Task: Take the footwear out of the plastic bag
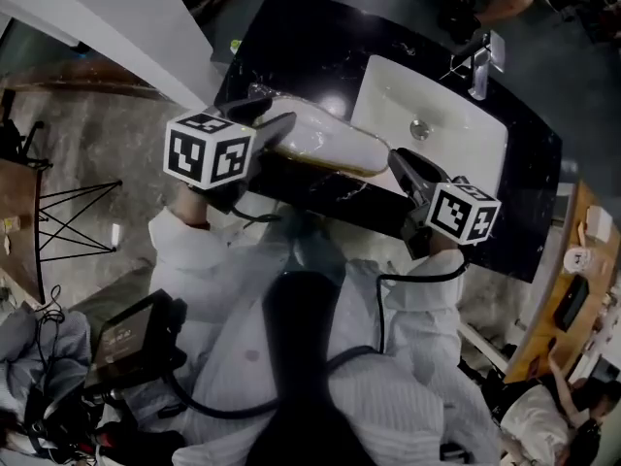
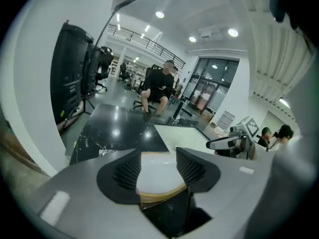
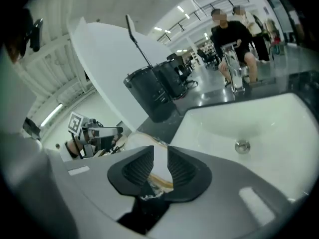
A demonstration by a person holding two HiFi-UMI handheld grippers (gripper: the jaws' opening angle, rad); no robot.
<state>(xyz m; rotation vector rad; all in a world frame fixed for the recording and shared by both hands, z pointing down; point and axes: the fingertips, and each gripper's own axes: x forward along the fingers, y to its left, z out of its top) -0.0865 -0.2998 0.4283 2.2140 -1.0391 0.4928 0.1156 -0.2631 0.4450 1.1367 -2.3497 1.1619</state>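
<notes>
Two ends of a white shoe (image 1: pixel 325 142), seemingly still inside its plastic bag (image 1: pixel 260 93) on the black table (image 1: pixel 320 37), were straddled by unclamped fingers (image 2: pixel 128 169): left gripper (image 1: pixel 270 121) wide, right gripper (image 1: pixel 403 168) narrowly parted. Removal was judged not yet done.

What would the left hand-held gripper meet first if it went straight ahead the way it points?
Most likely the white shoe, which is already between its open jaws. Beyond it lies the black counter.

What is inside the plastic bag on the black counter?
A white shoe with a tan sole shows through the plastic bag. Whether a second one lies under it cannot be seen.
</notes>
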